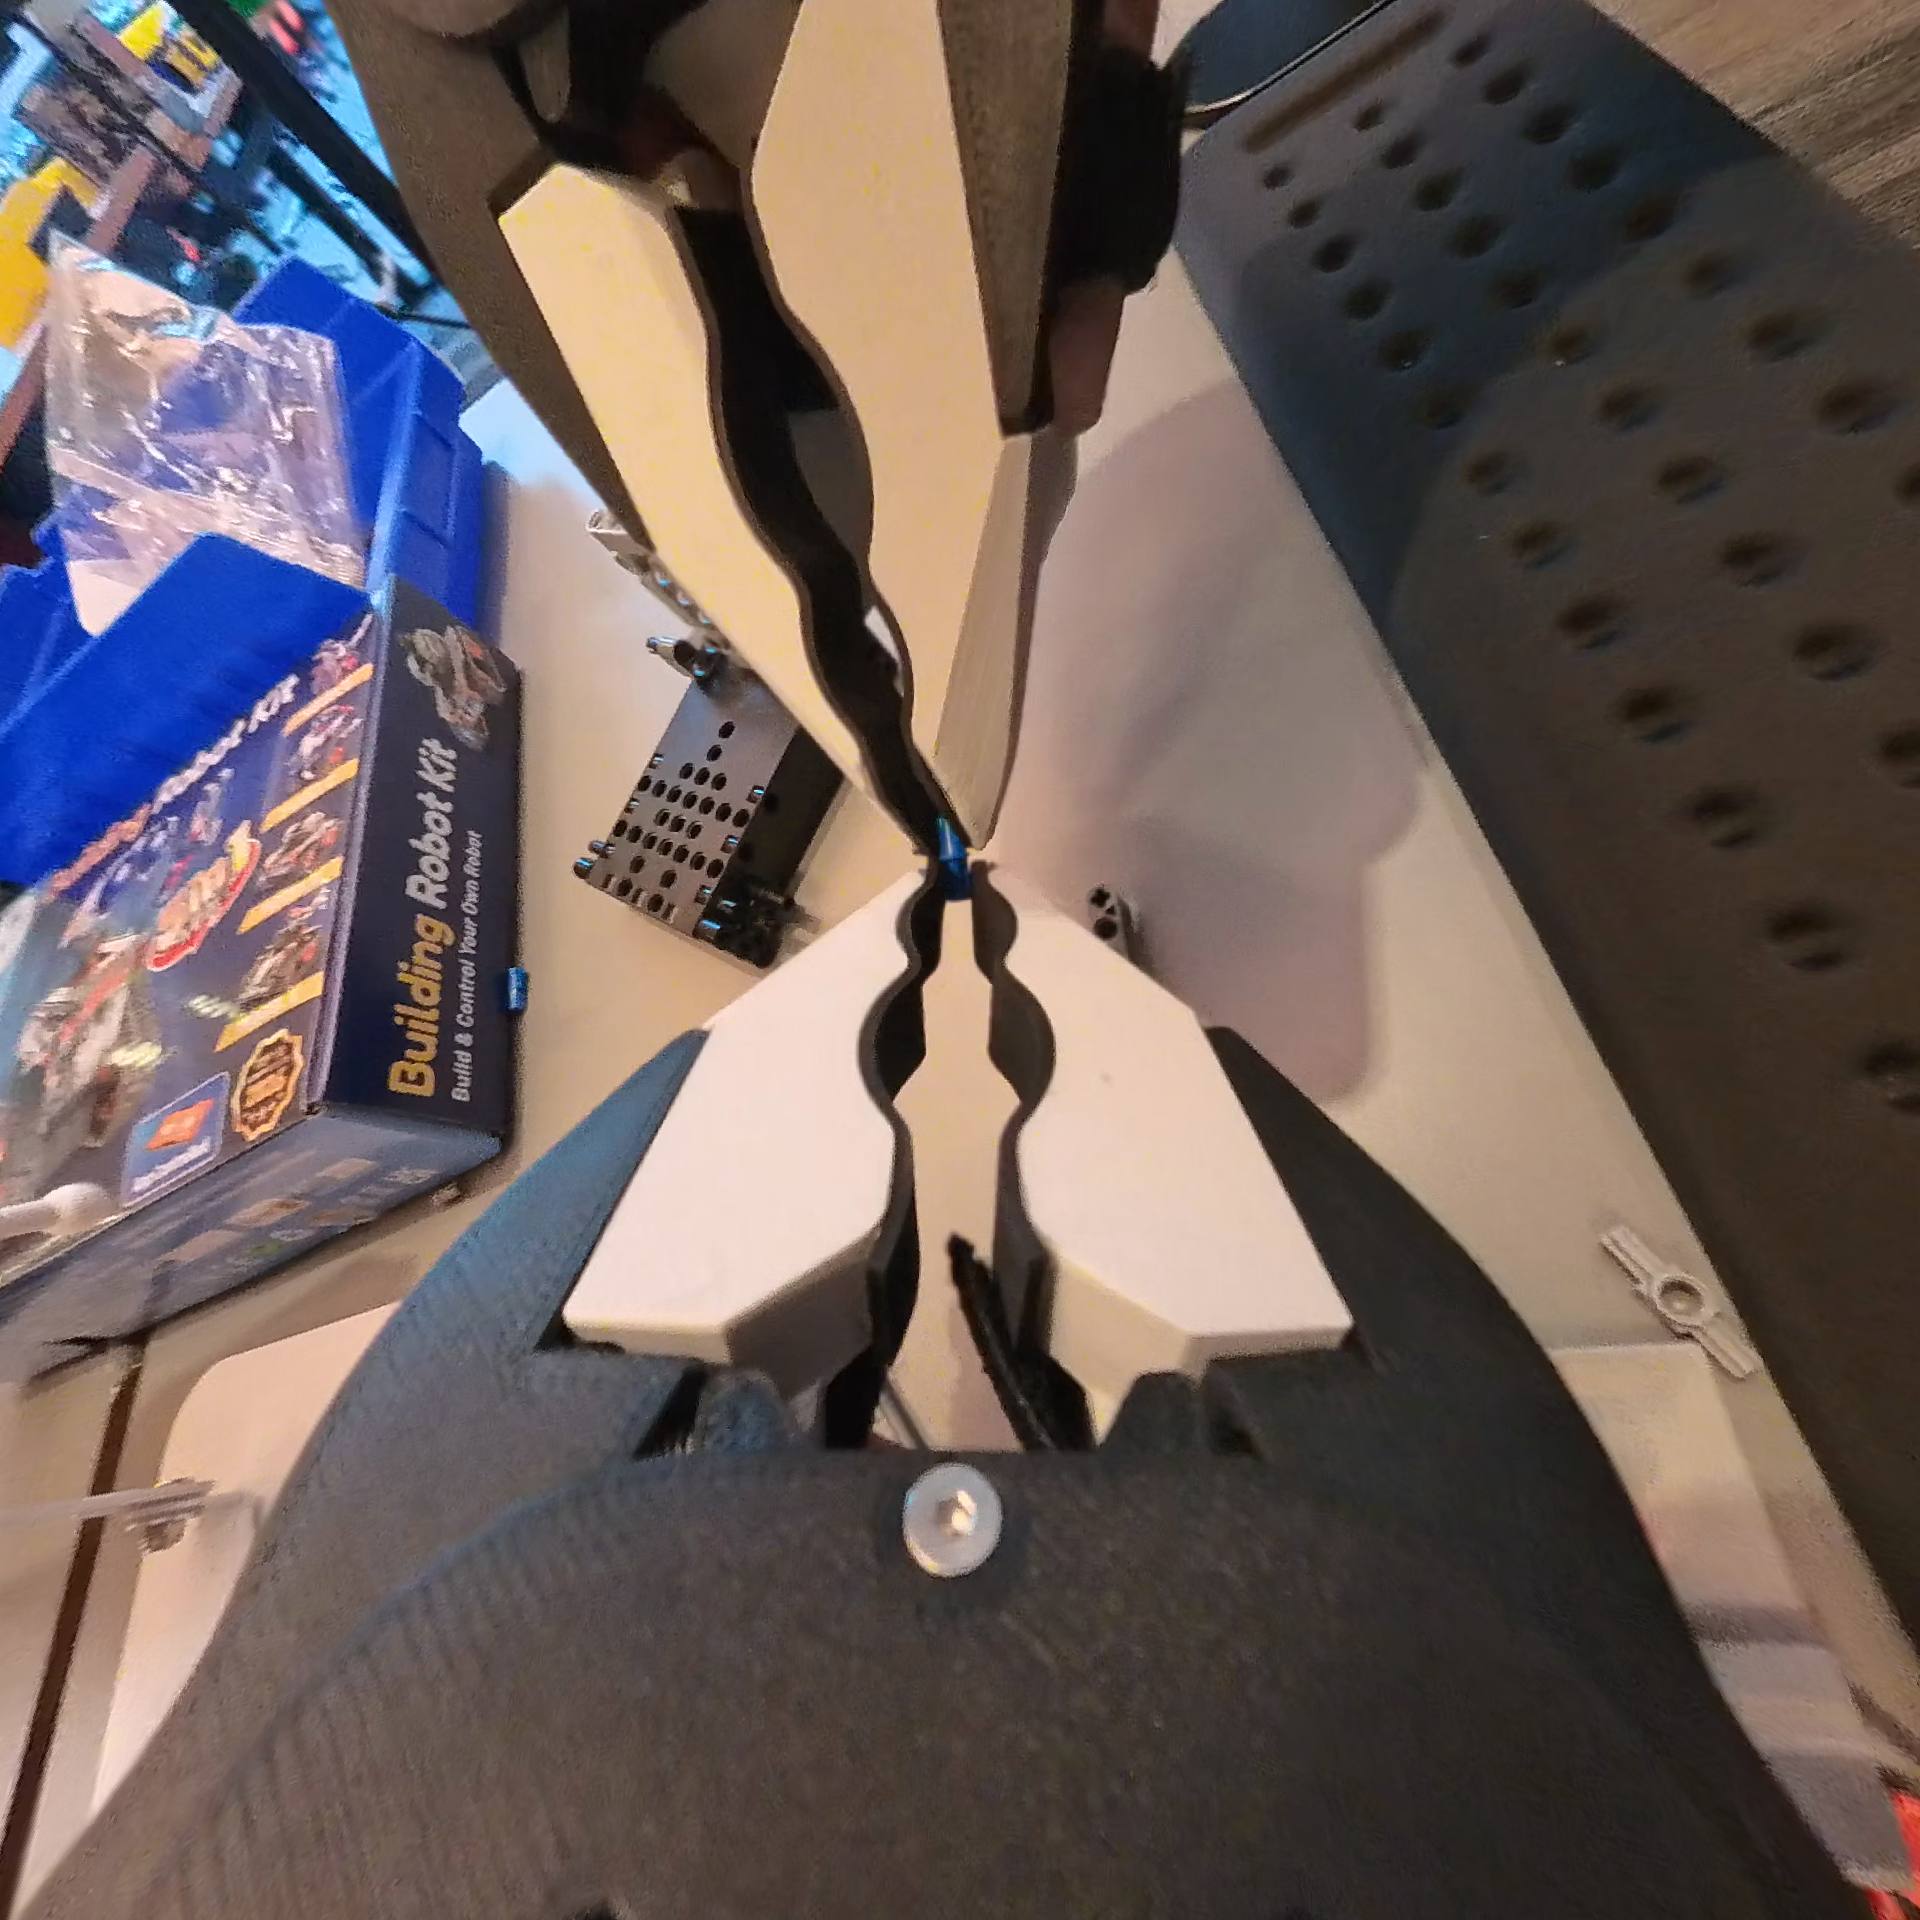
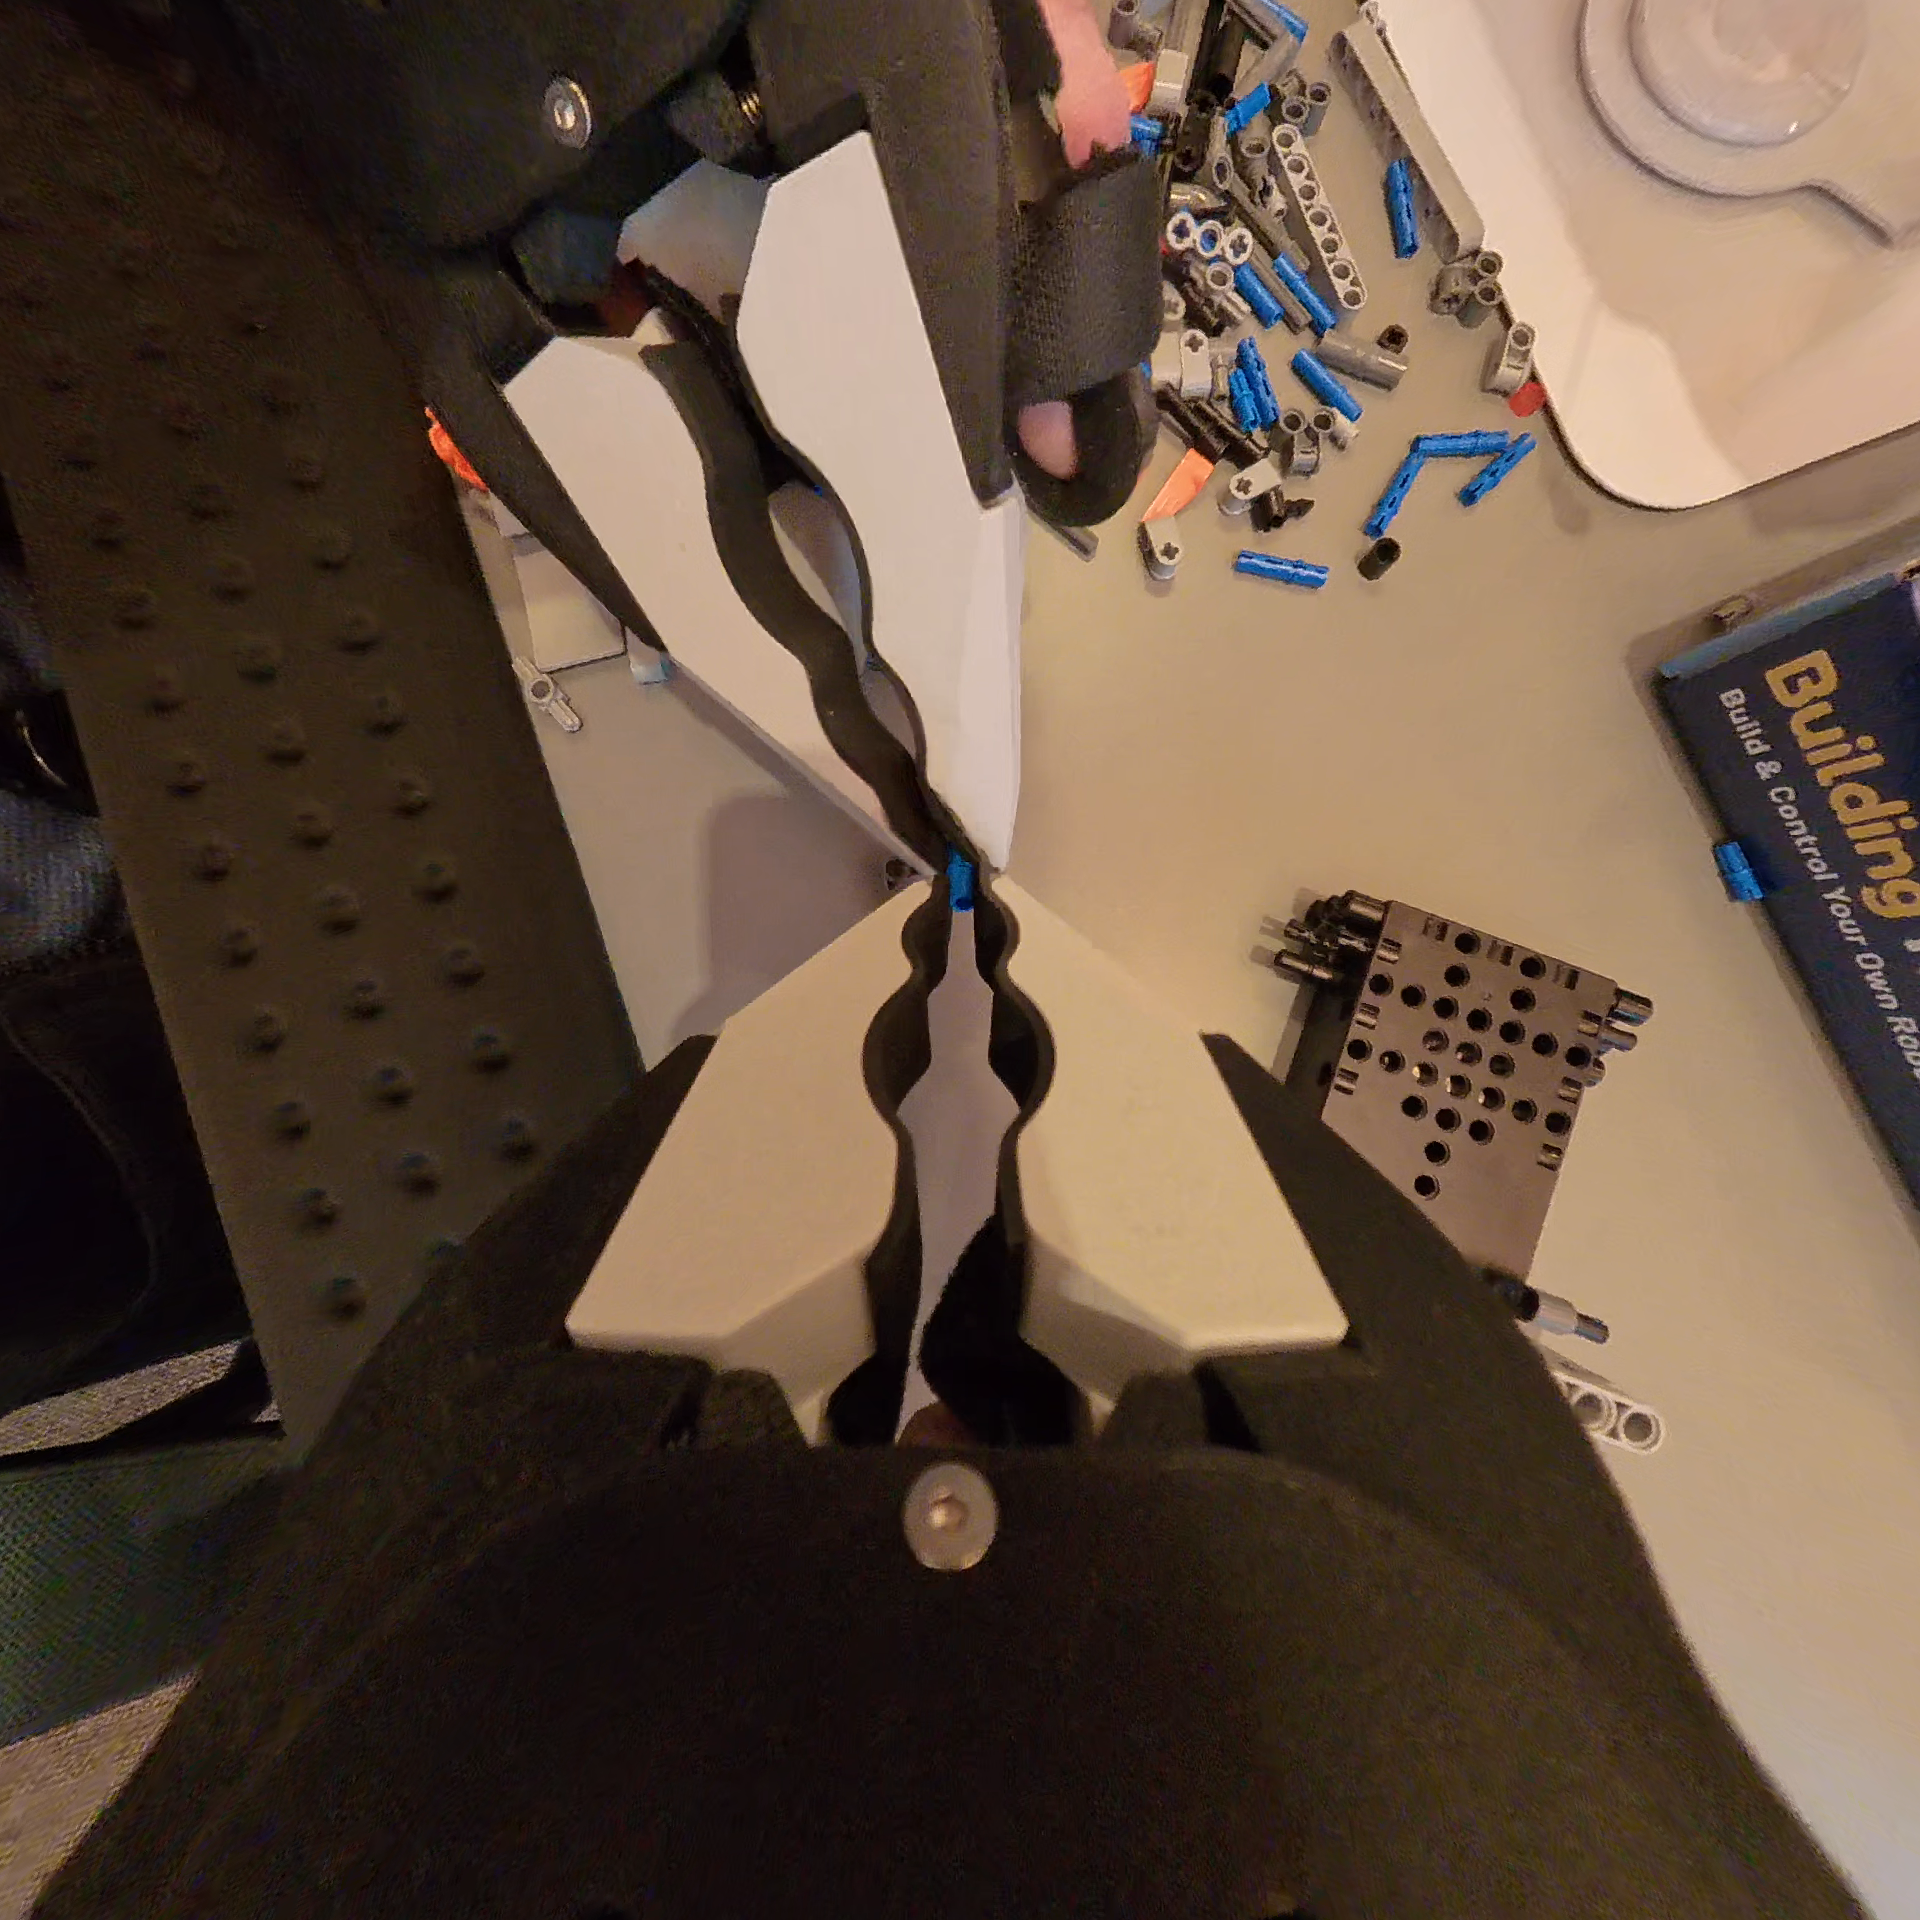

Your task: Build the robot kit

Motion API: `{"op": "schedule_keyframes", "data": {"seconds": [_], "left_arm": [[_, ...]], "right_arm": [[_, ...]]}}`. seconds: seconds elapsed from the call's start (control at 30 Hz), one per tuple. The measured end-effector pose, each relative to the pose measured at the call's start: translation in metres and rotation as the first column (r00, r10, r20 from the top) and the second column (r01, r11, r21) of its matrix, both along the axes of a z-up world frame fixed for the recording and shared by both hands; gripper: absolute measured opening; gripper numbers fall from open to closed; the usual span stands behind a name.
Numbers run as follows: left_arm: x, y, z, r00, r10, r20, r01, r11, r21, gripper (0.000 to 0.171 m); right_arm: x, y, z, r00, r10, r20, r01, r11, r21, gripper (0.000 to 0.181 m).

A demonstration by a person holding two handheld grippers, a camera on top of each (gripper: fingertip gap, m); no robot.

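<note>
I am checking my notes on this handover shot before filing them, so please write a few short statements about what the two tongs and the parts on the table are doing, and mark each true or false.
1. Both tongs pinch the same small blue pin between their tips. True.
2. The left tongs and the right tongs meet tip to tip. True.
3. The black perforated plate is held in the right tongs. False: it lies on the table, apart from both tongs.
4. The loose pile of blue, grey and black building parts lies inside the blue bin. False: it lies spread on the white table.
5. A dark blue kit box lies on the table. True.
</note>
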State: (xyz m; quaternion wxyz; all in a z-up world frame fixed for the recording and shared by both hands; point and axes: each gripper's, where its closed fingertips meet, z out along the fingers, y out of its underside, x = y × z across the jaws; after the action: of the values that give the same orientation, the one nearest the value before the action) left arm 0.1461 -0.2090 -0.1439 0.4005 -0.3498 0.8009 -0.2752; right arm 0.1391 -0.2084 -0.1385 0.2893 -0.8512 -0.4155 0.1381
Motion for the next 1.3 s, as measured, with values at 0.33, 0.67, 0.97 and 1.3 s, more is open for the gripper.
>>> {"op": "schedule_keyframes", "data": {"seconds": [0.33, 0.67, 0.97, 1.3], "left_arm": [[0.004, 0.011, 0.023, 0.99, 0.068, 0.126, -0.068, 0.998, -0.002, 0.002], [0.006, 0.009, 0.03, 0.984, 0.081, 0.157, -0.073, 0.996, -0.057, 0.002], [-0.028, -0.009, -0.021, 0.99, -0.068, -0.124, 0.072, 0.997, 0.026, 0.011], [-0.027, -0.021, -0.045, 0.98, -0.116, -0.161, 0.13, 0.988, 0.081, 0.01]], "right_arm": [[0.002, 0.012, 0.023, 0.955, -0.164, -0.248, 0.179, 0.983, 0.04, 0.003], [0.002, 0.01, 0.031, 0.875, -0.216, -0.433, 0.253, 0.967, 0.031, 0.003], [0.011, -0.013, -0.019, 0.983, -0.031, 0.181, 0.023, 0.999, 0.045, 0.002], [0.006, -0.018, -0.045, 0.93, 0.078, 0.359, -0.06, 0.996, -0.061, 0.003]]}}
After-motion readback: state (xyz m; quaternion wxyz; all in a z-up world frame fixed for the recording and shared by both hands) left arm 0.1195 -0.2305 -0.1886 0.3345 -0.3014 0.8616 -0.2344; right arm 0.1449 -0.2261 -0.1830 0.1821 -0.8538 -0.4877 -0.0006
